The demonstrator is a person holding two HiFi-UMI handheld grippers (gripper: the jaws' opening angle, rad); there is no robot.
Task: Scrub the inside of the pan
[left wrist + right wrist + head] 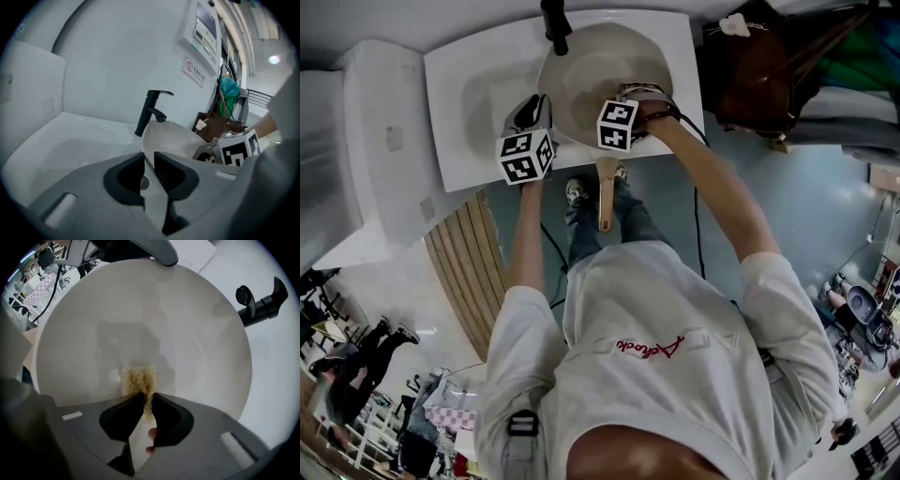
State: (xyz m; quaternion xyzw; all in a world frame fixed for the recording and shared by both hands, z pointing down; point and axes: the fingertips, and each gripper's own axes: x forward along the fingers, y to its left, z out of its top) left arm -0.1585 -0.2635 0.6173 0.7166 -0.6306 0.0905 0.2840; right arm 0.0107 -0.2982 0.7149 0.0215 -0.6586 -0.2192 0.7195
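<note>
A round cream-coloured pan (140, 310) is held tilted in a white ceramic sink (65, 140), just beside a black metal tap (151, 110). Its pale wooden handle (605, 197) projects past the sink's front edge. The pan's thin rim is clamped by the left tongs (148, 163), whose dark jaws are drawn almost together on it. A tan fibrous scrubbing pad (136, 377) is pinched in the right tongs (146, 398), the jaws narrowly parted around it. The pad is pressed against the pan's smooth inner surface, low on the wall.
</note>
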